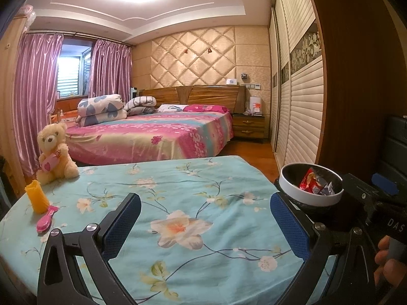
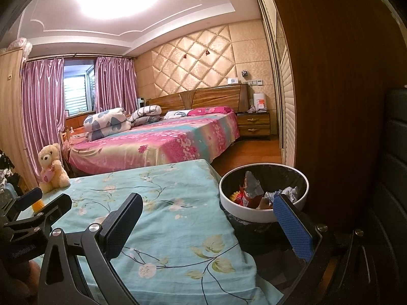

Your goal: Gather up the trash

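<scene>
A round trash bin (image 1: 305, 198) with a white rim and black liner stands just off the right edge of the table. Inside it lie a red wrapper (image 1: 309, 180) and crumpled paper. In the right wrist view the bin (image 2: 244, 211) shows red and brown wrappers (image 2: 250, 190) and white paper (image 2: 290, 192). My left gripper (image 1: 206, 226) is open over the floral tablecloth, nothing between its fingers. My right gripper (image 2: 207, 226) is open too, its right finger (image 2: 292, 226) in front of the bin's rim, its left finger over the cloth.
The table (image 1: 203, 178) wears a turquoise floral cloth. At its far left sit a teddy bear (image 1: 54, 152), an orange plastic piece (image 1: 37, 195) and a pink toy brush (image 1: 47, 219). Beyond are a bed (image 1: 152, 132), a nightstand and a slatted wardrobe (image 1: 300, 101). A hand (image 1: 386, 261) holds the other gripper.
</scene>
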Available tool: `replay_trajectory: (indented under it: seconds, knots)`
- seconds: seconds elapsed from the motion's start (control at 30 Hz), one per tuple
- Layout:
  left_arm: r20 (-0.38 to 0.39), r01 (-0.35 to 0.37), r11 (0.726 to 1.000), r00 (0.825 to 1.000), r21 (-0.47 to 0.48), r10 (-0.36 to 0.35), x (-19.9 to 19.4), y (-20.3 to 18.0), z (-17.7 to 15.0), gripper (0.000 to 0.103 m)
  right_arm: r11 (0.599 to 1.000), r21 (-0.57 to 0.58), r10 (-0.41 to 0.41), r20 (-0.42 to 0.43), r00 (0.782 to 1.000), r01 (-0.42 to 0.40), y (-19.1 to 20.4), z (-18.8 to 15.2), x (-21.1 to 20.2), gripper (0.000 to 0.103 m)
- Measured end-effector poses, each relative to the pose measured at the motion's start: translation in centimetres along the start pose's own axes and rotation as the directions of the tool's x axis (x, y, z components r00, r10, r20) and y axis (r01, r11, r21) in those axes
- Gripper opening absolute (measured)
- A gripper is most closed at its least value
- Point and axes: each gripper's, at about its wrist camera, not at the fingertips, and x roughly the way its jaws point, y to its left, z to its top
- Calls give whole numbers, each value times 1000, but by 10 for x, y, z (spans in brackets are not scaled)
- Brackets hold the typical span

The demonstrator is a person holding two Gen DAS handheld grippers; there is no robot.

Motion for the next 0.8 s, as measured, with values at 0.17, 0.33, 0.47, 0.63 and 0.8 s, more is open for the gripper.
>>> replay_trajectory:
  seconds: [0.17, 0.33, 0.47, 0.63, 0.8]
  knots:
    - [-4, 4, 1000, 1000, 2, -4, 0, 1, -1, 102, 1000, 2, 1, 0, 1000, -1, 0, 0, 0, 103]
    - [-5, 5, 1000, 1000, 3, -5, 0, 2, -1, 102, 1000, 2, 1, 1, 1000, -1, 0, 0, -1, 103]
    - [-5, 5, 1000, 1000, 3, -4, 0, 2, -1, 102, 1000, 4, 2, 2, 1000, -2, 1, -1, -3, 103]
    - [-7, 11, 1000, 1000, 0, -11, 0, 3, -2, 102, 1000, 6, 3, 3, 1000, -3, 3, -1, -5, 103]
    - [-7, 9, 1000, 1000, 2, -9, 0, 3, -2, 102, 1000, 6, 4, 3, 1000, -4, 3, -1, -5, 103]
